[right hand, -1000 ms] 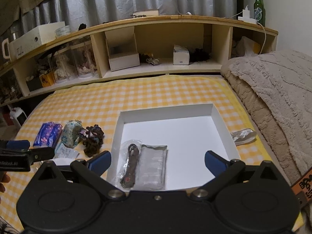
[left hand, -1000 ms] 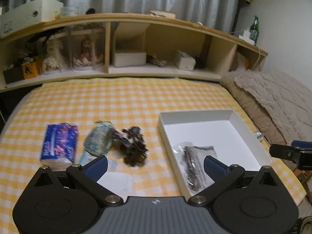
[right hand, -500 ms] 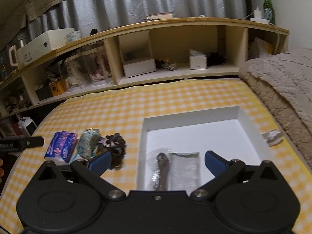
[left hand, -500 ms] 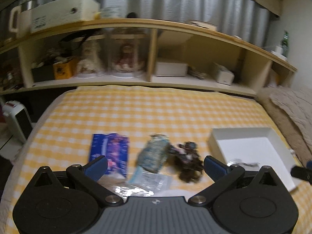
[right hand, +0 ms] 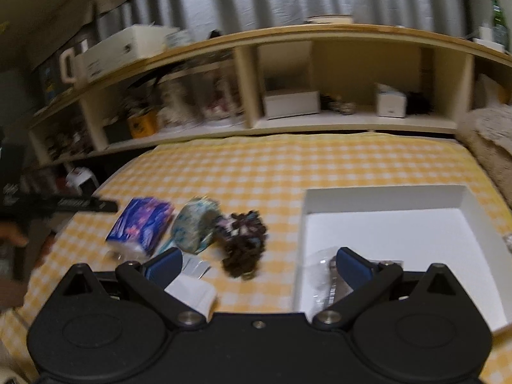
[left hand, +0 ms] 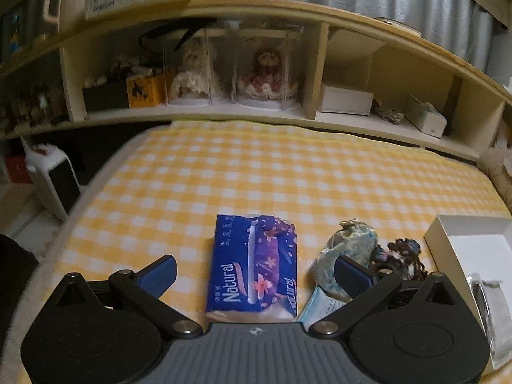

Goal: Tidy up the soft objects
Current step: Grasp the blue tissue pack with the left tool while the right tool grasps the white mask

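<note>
The left claw (left hand: 256,272) is spread wide and holds nothing. A blue tissue pack (left hand: 252,268) lies on the yellow checked cloth (left hand: 256,172) right between its fingers. Just off its right finger sit a pale blue pouch (left hand: 348,252) and a dark scrunchie (left hand: 403,256), touching each other; the white box (left hand: 473,249) is farther right.

The right claw (right hand: 256,264) is also wide open and empty. The scrunchie (right hand: 244,243) lies ahead between its fingers, the pouch (right hand: 195,224) and pack (right hand: 140,224) toward its left finger. The box (right hand: 400,224) lies at its right finger, with a clear bag (right hand: 323,272) in the box's near corner.
</note>
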The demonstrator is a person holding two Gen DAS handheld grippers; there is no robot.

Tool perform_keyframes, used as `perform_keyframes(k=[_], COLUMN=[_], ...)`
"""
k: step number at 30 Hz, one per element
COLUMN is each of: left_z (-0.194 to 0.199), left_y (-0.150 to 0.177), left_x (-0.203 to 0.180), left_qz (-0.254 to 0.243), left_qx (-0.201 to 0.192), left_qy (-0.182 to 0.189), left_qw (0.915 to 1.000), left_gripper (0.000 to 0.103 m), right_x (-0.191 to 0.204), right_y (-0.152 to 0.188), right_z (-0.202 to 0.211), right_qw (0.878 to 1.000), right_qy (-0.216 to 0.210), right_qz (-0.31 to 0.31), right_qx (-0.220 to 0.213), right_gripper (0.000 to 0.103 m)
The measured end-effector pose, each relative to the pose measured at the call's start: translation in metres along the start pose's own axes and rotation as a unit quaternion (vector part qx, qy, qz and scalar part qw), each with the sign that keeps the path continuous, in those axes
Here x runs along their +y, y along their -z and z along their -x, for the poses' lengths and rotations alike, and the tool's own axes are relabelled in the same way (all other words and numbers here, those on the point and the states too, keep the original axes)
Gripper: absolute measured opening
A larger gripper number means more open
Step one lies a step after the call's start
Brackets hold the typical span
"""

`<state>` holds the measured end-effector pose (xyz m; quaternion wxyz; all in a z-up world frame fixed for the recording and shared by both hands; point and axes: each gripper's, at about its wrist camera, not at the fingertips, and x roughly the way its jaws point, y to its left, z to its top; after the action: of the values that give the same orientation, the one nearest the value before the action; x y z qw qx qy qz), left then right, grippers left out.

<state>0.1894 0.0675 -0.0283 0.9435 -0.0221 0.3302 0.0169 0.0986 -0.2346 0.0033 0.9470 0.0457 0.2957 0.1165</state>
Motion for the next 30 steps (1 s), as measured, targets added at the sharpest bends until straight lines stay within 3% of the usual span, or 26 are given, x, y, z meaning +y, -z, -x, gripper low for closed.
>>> perform_keyframes(k=[7,15,27,30], left_z=[-0.049,-0.081,-0.115,-0.119], left_y=[-0.002,0.002,0.000,0.003], left_x=[0.012,0.009,0.005,0.006], left_qz=[0.037,0.002,-0.021,-0.024], left_qx=[0.031,0.056,0.082,0.091], left_qy=[0.027,0.045,0.028,0.023], left_qw=[0.9985,0.9974,0.9960,0.9953], left_gripper=[0.103,0.103,0.103,0.103], right_x=[0.027,0.047,0.076,0.079], right_y=[0.018,0.029,0.041,0.047], right_z=[-0.031,-0.063,-0.099,-0.105], right_qw=[0.996,0.989,0.975,0.970], right_qy=[-0.013,-0.064,-0.112,-0.118], right_qz=[0.078,0.112,0.152,0.157], right_qx=[0.042,0.067,0.118,0.146], right_gripper=[0.103,0.103,0.103,0.093])
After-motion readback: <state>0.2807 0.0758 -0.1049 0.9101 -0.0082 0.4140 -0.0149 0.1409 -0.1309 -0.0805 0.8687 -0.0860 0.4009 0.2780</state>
